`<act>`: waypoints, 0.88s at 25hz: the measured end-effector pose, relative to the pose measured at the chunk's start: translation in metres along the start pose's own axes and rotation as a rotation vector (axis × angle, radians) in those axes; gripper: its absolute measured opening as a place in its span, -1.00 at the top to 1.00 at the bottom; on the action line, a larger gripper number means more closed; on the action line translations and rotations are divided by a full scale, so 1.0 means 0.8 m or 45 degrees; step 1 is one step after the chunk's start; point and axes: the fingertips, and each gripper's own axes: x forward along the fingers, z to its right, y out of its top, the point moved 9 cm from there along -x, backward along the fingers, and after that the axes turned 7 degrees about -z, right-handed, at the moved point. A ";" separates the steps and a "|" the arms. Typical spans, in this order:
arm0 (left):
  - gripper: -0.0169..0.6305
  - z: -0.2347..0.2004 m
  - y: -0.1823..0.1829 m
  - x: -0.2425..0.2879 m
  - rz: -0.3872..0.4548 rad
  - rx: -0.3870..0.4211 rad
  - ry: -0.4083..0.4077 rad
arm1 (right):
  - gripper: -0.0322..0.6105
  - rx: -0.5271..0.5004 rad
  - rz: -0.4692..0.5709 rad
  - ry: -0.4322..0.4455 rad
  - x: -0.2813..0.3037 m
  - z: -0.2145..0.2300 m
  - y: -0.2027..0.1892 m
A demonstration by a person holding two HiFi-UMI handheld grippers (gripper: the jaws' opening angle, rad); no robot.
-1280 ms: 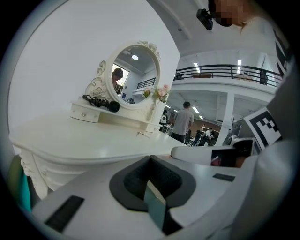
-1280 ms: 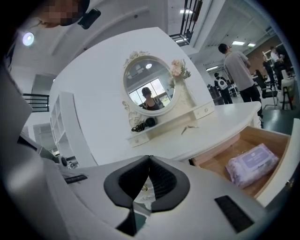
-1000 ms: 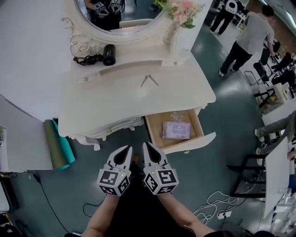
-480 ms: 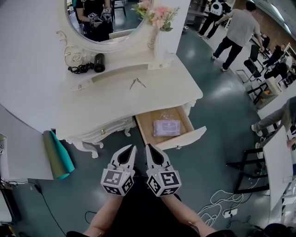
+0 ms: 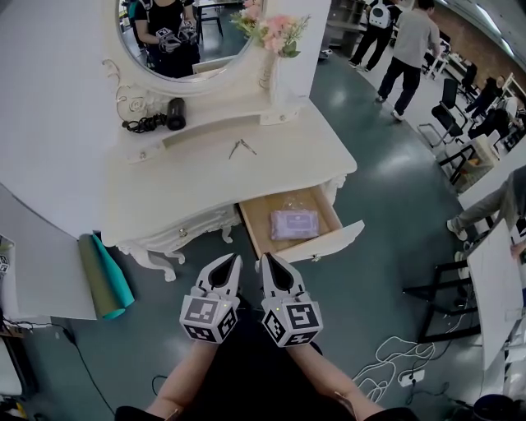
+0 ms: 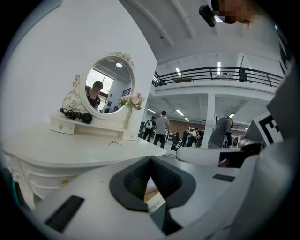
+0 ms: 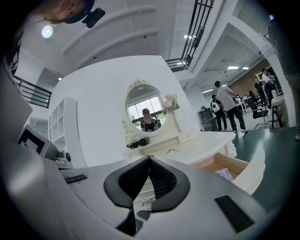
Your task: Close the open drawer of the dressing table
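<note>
So the drawer (image 5: 327,243) is pulled well out from under the right-hand end of the dressing table's tabletop (image 5: 205,187), with its front panel sticking out toward the person and a purple packet (image 5: 293,223) lying flat inside on the wooden bottom. As far as I can tell nothing on the task is done yet: the whole job of pushing it shut is left. Neither claw is touching it. The left claw (image 5: 235,261) and right claw (image 5: 265,260) sit side by side, low and in front of the table, close to the drawer's near corner but clearly apart from it. Both are pressed together at the tips with nothing between them, and each gripper's own view shows the pads meeting at a point. The right one is nearer the drawer front, so my guess is that it does the pushing, flat against the panel. Further out, a small metal tool (image 5: 242,148) lies on the tabletop, a black hair dryer (image 5: 173,115) sits on the little shelf under the oval mirror (image 5: 185,37), and there are pink flowers (image 5: 278,25) beside it. A teal roll (image 5: 105,275) leans by the table's left side — and a few people are walking around in the background.
</note>
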 end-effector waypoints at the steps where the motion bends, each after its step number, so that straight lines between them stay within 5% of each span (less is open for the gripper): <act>1: 0.89 0.001 -0.001 -0.001 0.000 -0.001 -0.001 | 0.80 0.003 -0.003 -0.002 -0.001 0.001 -0.001; 13: 0.89 0.027 -0.015 0.002 -0.041 0.030 0.012 | 0.80 0.035 -0.005 -0.045 -0.021 0.022 0.000; 22: 0.89 0.077 -0.046 0.034 -0.196 0.102 -0.145 | 0.80 0.089 -0.007 -0.282 -0.064 0.079 -0.018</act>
